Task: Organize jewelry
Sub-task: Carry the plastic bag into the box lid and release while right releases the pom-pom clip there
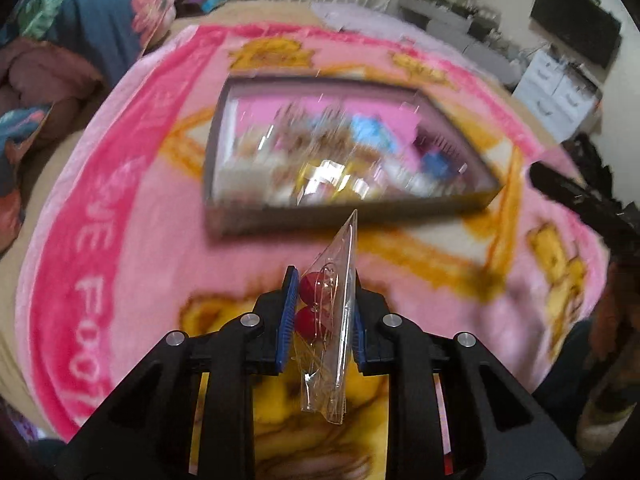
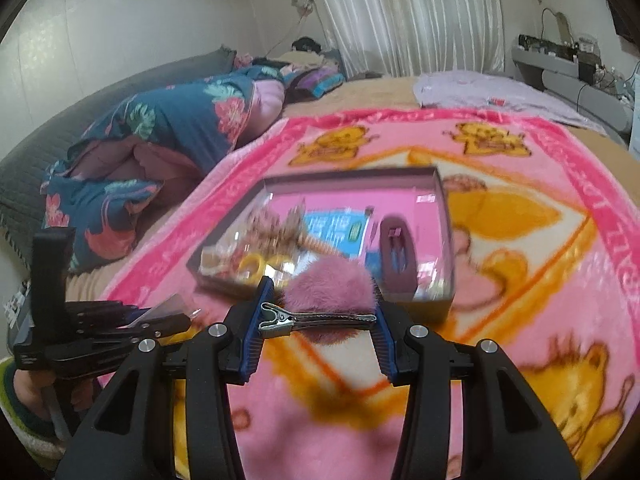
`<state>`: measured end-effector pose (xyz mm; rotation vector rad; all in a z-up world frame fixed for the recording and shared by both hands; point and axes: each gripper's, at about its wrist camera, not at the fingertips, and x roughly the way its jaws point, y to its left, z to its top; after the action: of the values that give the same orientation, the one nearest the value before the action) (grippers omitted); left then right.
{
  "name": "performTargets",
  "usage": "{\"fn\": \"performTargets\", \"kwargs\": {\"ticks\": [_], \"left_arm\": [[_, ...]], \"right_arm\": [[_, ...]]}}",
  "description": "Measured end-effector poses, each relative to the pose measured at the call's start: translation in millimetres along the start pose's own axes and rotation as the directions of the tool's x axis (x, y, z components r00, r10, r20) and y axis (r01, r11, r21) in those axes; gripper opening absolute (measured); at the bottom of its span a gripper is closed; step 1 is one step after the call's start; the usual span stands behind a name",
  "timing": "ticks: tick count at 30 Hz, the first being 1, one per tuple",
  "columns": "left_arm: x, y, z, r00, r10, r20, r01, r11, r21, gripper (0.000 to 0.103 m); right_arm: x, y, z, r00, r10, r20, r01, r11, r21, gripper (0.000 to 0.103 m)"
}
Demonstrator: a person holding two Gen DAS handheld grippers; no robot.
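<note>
My left gripper is shut on a clear plastic packet with red bead earrings inside, held above the pink blanket, short of the box. The open cardboard box holds several blurred accessories. My right gripper is shut on a metal alligator hair clip with a pink fur pompom, held crosswise between the blue pads just in front of the box. The left gripper also shows in the right wrist view, low on the left with the packet.
A pink cartoon blanket covers the bed. A floral quilt is piled at the left. A lilac cloth lies beyond the blanket. Shelves with clutter and white drawers stand at the right.
</note>
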<state>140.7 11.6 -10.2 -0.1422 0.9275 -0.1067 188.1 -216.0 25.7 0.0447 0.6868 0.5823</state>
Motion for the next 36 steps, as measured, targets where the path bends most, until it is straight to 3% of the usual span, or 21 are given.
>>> {"fn": "performTargets", "kwargs": {"ticks": [5,10,22,29,36], "left_arm": [[3,-15,47,0.998,0.001,0.064,-0.002,1.0,0.014,0.016],[33,-18,74,0.998,0.027,0.052,-0.027,1.0,0.001,0.016],[69,-9,75,0.999,0.043,-0.004,-0.043,0.999,-0.019,0.017],[69,-6,73,0.999,0.045,-0.001,-0.045,0.999,-0.02,0.025],[57,-9,72,0.999,0.046,0.02,-0.045,0.999,-0.016,0.036]], "right_arm": [[22,-11,27,1.0,-0.015,-0.016,0.015,1.0,-0.025,0.044],[58,-21,32,0.995,-0.038,-0.087,0.034,0.998,-0.046,0.044],[100,-29,18,0.983,-0.068,-0.168,0.063,0.997,-0.036,0.046],[94,-24,17,0.987,-0.064,-0.147,0.059,0.998,-0.038,0.063],[63,-30,12,0.992,-0.09,-0.091,0.091,0.996,0.013,0.077]]}}
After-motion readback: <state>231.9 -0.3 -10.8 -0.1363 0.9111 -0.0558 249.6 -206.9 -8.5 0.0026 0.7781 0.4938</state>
